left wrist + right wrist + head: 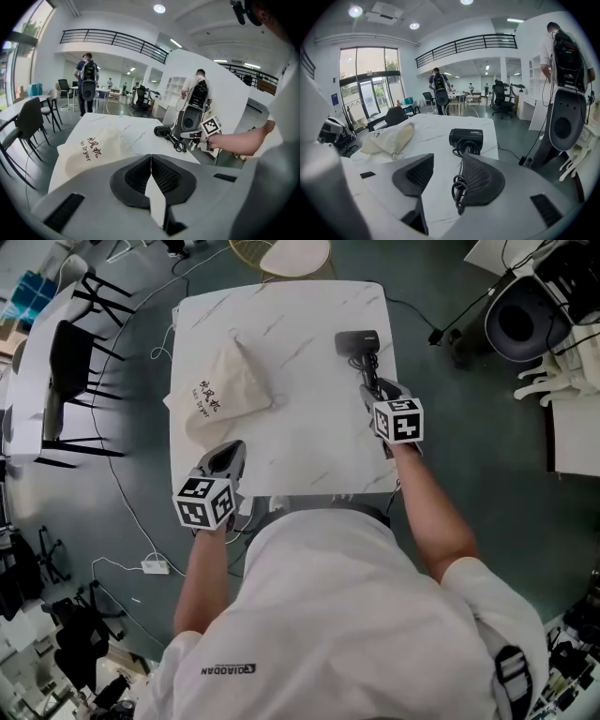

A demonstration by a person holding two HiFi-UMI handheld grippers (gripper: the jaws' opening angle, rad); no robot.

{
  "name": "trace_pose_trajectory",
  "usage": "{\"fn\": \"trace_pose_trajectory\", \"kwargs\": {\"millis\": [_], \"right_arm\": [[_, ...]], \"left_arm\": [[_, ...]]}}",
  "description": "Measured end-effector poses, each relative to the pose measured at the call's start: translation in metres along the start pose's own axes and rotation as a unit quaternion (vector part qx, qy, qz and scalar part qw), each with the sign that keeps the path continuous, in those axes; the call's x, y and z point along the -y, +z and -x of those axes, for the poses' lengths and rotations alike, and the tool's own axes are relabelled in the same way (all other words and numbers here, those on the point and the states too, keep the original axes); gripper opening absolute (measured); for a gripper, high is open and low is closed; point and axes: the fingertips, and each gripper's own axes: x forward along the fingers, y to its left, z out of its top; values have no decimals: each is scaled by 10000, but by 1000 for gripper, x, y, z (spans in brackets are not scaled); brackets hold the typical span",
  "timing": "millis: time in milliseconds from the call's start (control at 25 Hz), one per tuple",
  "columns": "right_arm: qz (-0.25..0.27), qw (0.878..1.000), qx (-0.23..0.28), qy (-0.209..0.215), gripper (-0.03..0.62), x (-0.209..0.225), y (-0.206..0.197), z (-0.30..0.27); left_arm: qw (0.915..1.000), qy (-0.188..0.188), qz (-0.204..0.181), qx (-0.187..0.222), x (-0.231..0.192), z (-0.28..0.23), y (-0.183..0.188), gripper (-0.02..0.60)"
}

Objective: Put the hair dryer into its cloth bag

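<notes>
The black hair dryer (357,341) (466,137) lies at the far right of the white marble table (300,324), its coiled cord (367,371) (459,185) trailing toward me. My right gripper (377,392) (447,171) is just short of it, open, with the cord lying on the table ahead between the jaws and not gripped. The cream cloth bag (220,390) (93,150) (389,138) with black print lies crumpled at the table's left. At the near left edge my left gripper (228,454) (151,161) is shut and empty, pointing at the bag. The left gripper view also shows the dryer (162,131) and the right gripper (199,136).
Black chairs (75,362) stand by another table to the left. A white power strip (155,565) and cables lie on the floor near left. Equipment with a round black unit (520,320) sits at the right. A person with a backpack (86,79) stands in the background.
</notes>
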Motion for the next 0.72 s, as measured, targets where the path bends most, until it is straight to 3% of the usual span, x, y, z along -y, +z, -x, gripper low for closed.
{"fn": "trace_pose_trajectory", "kwargs": {"millis": [400, 720], "right_arm": [[65, 9987, -492, -91, 252, 39, -10, -55], [-195, 9948, -961, -268, 285, 61, -31, -87]], "left_arm": [[9976, 643, 236, 39, 3, 14, -4, 28], [9940, 1013, 391, -100, 15, 21, -20, 28]]}}
